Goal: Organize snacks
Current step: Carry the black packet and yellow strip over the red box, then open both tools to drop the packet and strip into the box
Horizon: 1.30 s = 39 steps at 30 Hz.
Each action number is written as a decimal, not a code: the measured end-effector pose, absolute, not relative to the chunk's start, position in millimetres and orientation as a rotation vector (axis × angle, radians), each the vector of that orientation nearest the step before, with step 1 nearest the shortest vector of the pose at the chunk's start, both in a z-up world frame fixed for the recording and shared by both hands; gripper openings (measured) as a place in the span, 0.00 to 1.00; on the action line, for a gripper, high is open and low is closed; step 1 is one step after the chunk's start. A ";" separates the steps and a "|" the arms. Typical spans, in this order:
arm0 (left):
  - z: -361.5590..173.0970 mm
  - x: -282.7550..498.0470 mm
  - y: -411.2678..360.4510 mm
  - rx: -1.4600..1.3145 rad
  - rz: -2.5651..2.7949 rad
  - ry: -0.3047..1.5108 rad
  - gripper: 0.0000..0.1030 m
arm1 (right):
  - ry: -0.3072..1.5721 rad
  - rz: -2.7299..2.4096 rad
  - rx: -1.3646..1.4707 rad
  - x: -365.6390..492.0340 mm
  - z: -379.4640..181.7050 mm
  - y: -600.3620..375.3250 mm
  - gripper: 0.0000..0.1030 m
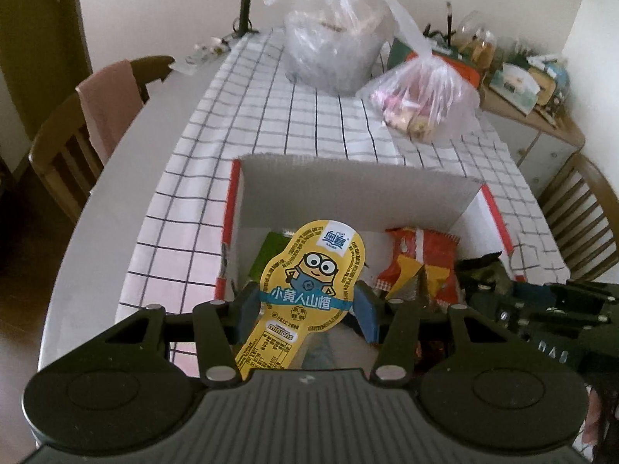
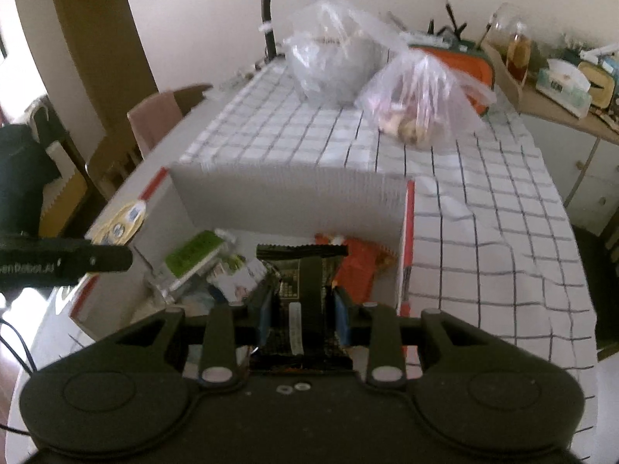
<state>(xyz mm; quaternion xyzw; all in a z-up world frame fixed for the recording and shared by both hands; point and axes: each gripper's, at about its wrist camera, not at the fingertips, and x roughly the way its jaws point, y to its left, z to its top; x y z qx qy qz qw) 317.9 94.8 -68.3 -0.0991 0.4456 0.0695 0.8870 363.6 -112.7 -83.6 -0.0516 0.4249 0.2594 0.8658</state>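
Observation:
A white cardboard box [image 1: 348, 189] with red edges stands on the checked cloth and holds several snacks, among them an orange packet [image 1: 421, 263] and a green packet [image 1: 267, 259]. My left gripper [image 1: 305, 309] is shut on a yellow Minions hawthorn snack [image 1: 313, 278], held upright over the box's near side. My right gripper [image 2: 303, 311] is shut on a black snack packet [image 2: 301, 282], held over the box [image 2: 294, 193]. The green packet [image 2: 193, 259] and orange packet [image 2: 359, 266] lie below it. The left gripper [image 2: 104, 259] with the yellow snack [image 2: 120, 224] shows at the left.
Two clear plastic bags [image 1: 332, 42] [image 1: 421, 104] of food sit at the far end of the table [image 1: 127, 178]. A desk lamp [image 1: 247, 0] stands behind them. Wooden chairs [image 1: 77, 143] [image 1: 580, 216] flank the table. A cluttered shelf [image 1: 530, 81] is at the far right.

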 end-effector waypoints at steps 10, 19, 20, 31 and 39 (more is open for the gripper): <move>-101.8 337.0 86.7 -0.156 0.130 1.002 0.50 | 0.942 0.530 -0.136 368.6 -109.4 -105.5 0.30; -114.9 337.4 81.8 -0.122 0.135 1.033 0.50 | 0.949 0.536 -0.139 368.2 -114.5 -104.9 0.33; -115.1 337.0 80.7 -0.114 0.135 1.033 0.50 | 0.950 0.536 -0.139 368.2 -114.3 -104.8 0.33; -100.6 323.2 77.3 -0.123 0.122 0.984 0.56 | 0.933 0.551 -0.120 360.8 -105.2 -111.7 0.43; -74.1 297.7 71.7 -0.111 0.116 0.910 0.61 | 0.879 0.572 -0.088 341.5 -82.9 -122.0 0.59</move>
